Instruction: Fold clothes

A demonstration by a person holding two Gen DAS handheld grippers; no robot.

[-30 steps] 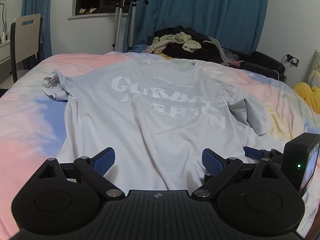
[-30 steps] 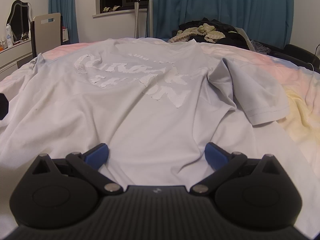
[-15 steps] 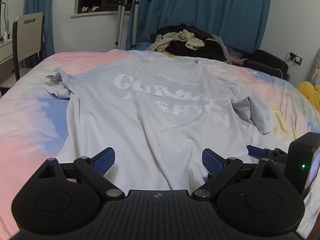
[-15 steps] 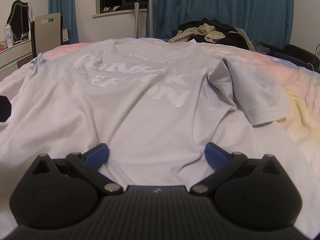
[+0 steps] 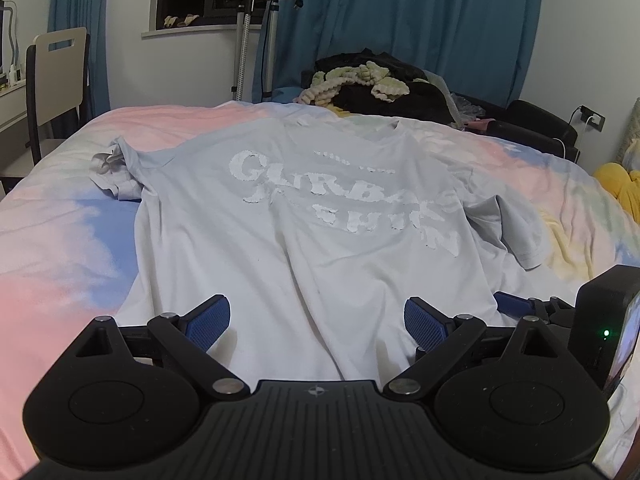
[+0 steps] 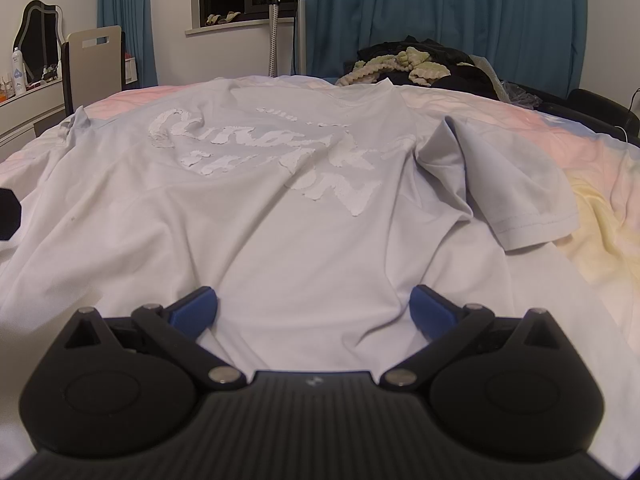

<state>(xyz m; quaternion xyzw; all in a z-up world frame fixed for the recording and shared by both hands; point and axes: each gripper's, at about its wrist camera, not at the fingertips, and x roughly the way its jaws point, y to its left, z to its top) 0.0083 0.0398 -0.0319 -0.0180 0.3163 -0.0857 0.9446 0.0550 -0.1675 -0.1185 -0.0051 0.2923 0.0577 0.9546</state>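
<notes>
Both tongs, left [image 5: 316, 320] and right [image 6: 314, 306], gaped wide over the T-shirt's [image 5: 320, 248] hem on the bed [image 5: 60, 248]; gripping it likely came next.

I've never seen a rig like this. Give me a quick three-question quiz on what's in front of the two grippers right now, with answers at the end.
1. True or false: the T-shirt on the bed is already folded in half.
2. Which sleeve is bunched up: A) the left sleeve B) the right sleeve C) neither?
3. Fill in: both the left gripper and the right gripper have their jaws ____, holding nothing.

Key:
1. False. It lies spread out, print side up, with some wrinkles.
2. A. The left sleeve is crumpled; the right one lies flatter, angled back over the shirt's side.
3. Open.
</notes>
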